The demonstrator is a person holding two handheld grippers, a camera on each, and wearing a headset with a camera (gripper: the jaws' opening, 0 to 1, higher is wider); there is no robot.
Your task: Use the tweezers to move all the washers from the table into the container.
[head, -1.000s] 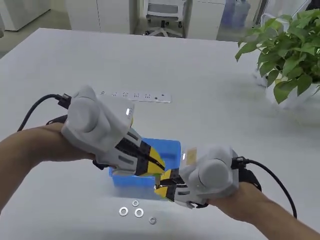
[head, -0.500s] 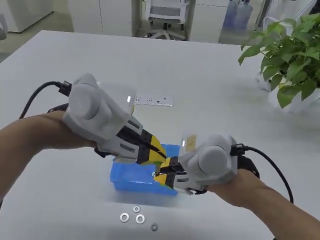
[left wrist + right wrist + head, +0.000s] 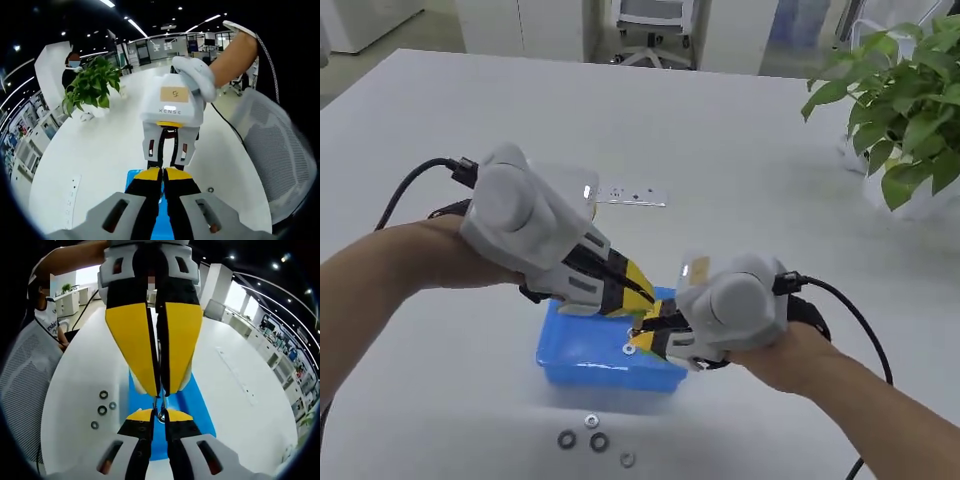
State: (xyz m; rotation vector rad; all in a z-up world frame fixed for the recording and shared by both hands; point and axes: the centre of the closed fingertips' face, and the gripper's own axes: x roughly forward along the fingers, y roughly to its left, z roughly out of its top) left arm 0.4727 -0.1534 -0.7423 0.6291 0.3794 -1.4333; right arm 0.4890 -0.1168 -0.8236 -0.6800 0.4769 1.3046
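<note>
Over the blue container the two grippers meet tip to tip. My left gripper comes from the left with its yellow jaws shut on thin metal tweezers. My right gripper comes from the right, and its jaws press the tweezers' lower end. A washer sits at the tweezers' tip, above the container. Several washers lie on the table in front of the container; these washers are left of it in the right gripper view. The left gripper faces the other gripper.
A white power strip lies on the white table behind the container. At the far right stands a potted plant. Cables trail from both grippers. An office chair stands beyond the table's far edge.
Both grippers have shifted together from the container's front edge to above its inside, carrying the tweezers and a washer. The loose washers on the table have stayed put.
</note>
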